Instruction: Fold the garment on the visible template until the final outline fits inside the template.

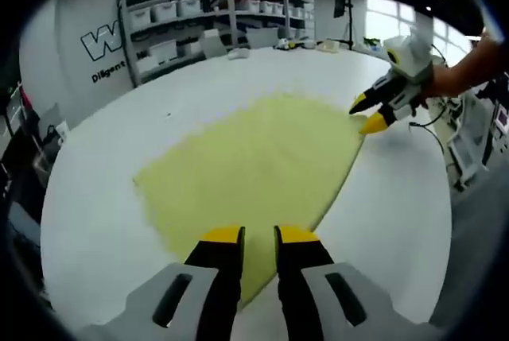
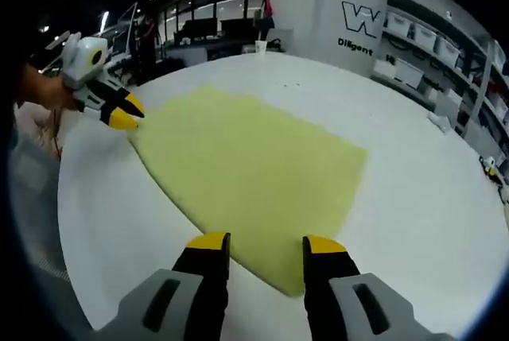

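A pale yellow garment (image 1: 254, 158) (image 2: 246, 166) lies flat, folded into a rough four-sided shape, on a white round table (image 1: 103, 198) (image 2: 413, 222). My left gripper (image 1: 259, 238) hovers over one near corner, its jaws a narrow gap apart with yellow cloth showing between them. The right gripper view shows my left gripper (image 2: 127, 114) at the garment's far-left corner. My right gripper (image 2: 266, 244) stands wide open with the opposite corner lying between its fingers. The left gripper view shows my right gripper (image 1: 367, 114) at the far-right corner, tips apart.
Shelves with white bins (image 1: 199, 15) (image 2: 429, 47) line the wall behind the table. A person's hand (image 1: 461, 71) (image 2: 40, 87) holds each far gripper. Small items (image 1: 238, 53) sit near the table's far edge. White tabletop surrounds the garment on all sides.
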`<action>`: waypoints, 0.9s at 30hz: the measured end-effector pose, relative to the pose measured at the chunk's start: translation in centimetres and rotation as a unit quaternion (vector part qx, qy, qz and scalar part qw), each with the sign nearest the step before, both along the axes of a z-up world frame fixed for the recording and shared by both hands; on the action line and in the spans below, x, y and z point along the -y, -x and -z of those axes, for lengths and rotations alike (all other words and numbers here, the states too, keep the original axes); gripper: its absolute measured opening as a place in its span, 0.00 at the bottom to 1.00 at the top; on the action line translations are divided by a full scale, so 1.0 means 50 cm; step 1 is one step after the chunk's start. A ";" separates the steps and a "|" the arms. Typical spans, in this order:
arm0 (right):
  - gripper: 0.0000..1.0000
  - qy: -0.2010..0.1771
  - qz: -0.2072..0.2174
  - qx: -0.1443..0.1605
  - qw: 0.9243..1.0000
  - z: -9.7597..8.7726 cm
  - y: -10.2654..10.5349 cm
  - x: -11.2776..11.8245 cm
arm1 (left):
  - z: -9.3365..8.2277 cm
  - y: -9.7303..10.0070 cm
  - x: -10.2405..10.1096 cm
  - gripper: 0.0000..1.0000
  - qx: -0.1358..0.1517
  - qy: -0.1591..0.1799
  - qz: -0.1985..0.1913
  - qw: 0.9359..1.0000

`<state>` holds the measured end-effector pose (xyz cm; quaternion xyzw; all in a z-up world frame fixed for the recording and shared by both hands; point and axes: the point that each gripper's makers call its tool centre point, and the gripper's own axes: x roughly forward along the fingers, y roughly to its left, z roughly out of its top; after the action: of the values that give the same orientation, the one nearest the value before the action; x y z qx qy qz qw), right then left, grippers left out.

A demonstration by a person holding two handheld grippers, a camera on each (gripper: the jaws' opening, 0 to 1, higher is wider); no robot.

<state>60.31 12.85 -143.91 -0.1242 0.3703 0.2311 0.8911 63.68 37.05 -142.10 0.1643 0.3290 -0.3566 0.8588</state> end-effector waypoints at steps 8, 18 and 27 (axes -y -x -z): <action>0.31 0.031 -0.028 0.041 0.998 -0.032 -0.006 0.004 | 0.015 0.017 -0.021 0.19 0.024 -0.053 0.026 0.998; 0.60 -0.029 -0.028 0.061 0.997 -0.091 0.010 -0.009 | -0.033 0.039 -0.083 0.63 0.039 -0.029 -0.011 0.999; 0.95 -0.051 -0.023 0.071 0.996 -0.115 0.018 -0.021 | -0.082 0.058 -0.082 0.96 0.047 0.027 -0.037 0.998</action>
<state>59.39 13.92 -138.14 -0.1037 0.2905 0.2608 0.9148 60.78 41.13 -137.99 0.1452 0.2848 -0.3254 0.8899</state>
